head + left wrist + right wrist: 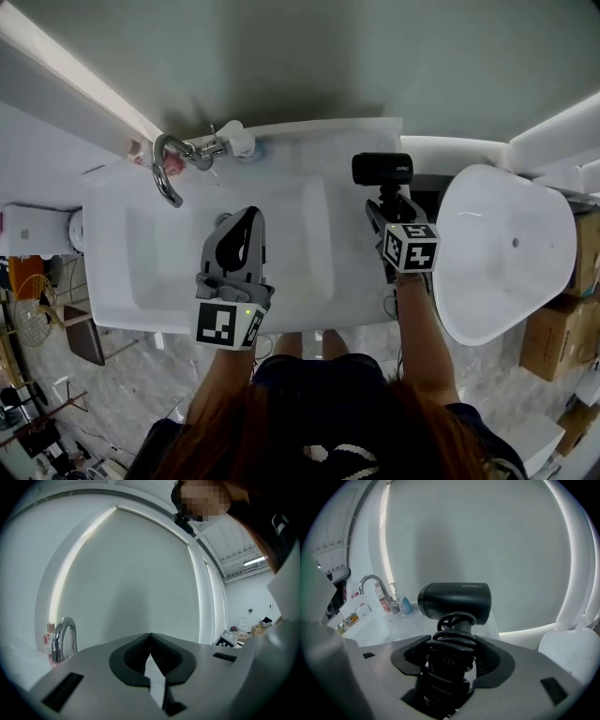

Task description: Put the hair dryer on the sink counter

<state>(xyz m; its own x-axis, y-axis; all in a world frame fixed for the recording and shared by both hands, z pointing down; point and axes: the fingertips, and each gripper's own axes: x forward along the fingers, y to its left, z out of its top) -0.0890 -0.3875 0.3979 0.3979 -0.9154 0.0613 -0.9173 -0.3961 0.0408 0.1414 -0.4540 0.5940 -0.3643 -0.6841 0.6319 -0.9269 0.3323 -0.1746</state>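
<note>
The right gripper is clamped on the cord-wrapped handle of the hair dryer. The dryer's black head stands just above the jaws, over the right end of the sink counter, right of centre in the head view. The left gripper, jaws together and empty, hangs over the basin at centre left.

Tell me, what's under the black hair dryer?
The white sink counter lies below the hair dryer. The right gripper holds its cord-wrapped handle. The spot right underneath is covered, so I can't tell if it touches.
</note>
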